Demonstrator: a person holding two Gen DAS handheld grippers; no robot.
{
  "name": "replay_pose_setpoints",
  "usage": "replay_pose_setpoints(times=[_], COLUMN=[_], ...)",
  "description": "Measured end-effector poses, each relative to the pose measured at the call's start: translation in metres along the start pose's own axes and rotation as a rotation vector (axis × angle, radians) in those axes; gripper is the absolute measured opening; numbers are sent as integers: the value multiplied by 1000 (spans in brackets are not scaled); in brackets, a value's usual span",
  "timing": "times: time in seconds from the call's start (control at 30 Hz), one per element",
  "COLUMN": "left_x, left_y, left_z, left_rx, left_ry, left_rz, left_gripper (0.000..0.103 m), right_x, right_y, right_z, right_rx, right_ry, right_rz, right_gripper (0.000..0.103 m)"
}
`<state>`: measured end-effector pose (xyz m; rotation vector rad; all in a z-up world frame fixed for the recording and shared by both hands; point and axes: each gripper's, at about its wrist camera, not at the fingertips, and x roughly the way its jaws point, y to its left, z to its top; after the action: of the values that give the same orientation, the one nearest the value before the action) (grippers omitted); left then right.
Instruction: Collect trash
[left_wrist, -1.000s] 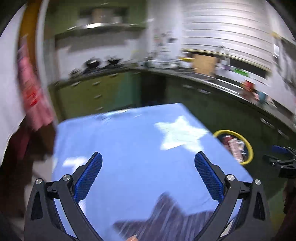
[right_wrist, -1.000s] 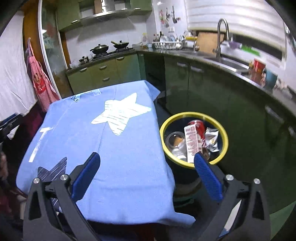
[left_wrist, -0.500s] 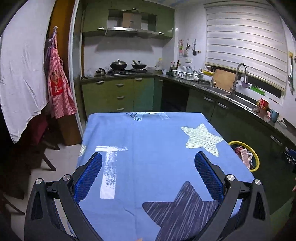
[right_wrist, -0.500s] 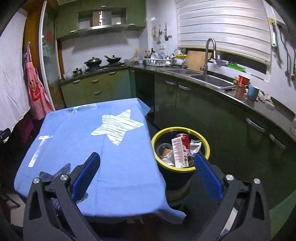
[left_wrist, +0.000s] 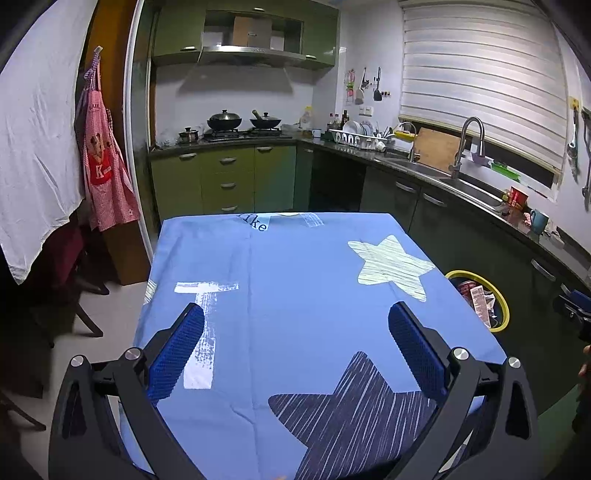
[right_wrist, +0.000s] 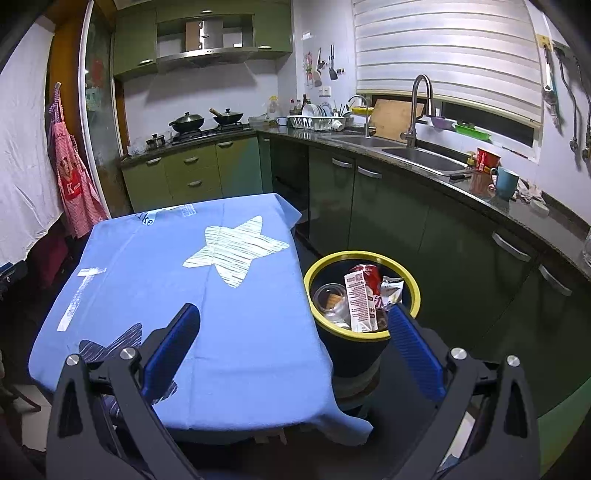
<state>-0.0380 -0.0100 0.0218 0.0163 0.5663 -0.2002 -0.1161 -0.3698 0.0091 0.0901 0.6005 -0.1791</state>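
Note:
A dark bin with a yellow rim (right_wrist: 413, 291) stands on the floor right of the table. It holds a milk carton (right_wrist: 360, 299), a red can (right_wrist: 367, 271), a clear plastic cup (right_wrist: 328, 297) and a crumpled wrapper (right_wrist: 391, 286). The same bin (left_wrist: 500, 306) shows at the right of the left wrist view. My left gripper (left_wrist: 295, 336) hangs open over the table's blue star-patterned cloth (left_wrist: 295, 266), holding nothing. My right gripper (right_wrist: 295, 336) is open and empty, above the table's near right corner and the bin. No loose trash shows on the cloth (right_wrist: 177, 251).
Green kitchen cabinets (right_wrist: 388, 218) and a dark counter with a sink (right_wrist: 417, 155) run along the right and back. A red mug and a blue mug (right_wrist: 504, 181) stand on the counter. A red checked apron (left_wrist: 105, 173) and a white sheet (left_wrist: 33, 155) hang at the left.
Both grippers have pulled back and risen, so the table and bin look smaller and farther. The left view has swung left and steadied from a blur. Both stay open.

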Motion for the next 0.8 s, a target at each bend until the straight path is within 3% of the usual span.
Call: replay_pose_setpoints(times=[0.8], left_x=[-1], left_y=[-6], left_z=[-1], left_rx=[25], left_ry=[-4], left_rz=[14], left_gripper=[98], right_x=[6], right_y=[3], right_z=[1], right_rx=[6], right_ry=[-5], right_rz=[12], right_gripper=[97])
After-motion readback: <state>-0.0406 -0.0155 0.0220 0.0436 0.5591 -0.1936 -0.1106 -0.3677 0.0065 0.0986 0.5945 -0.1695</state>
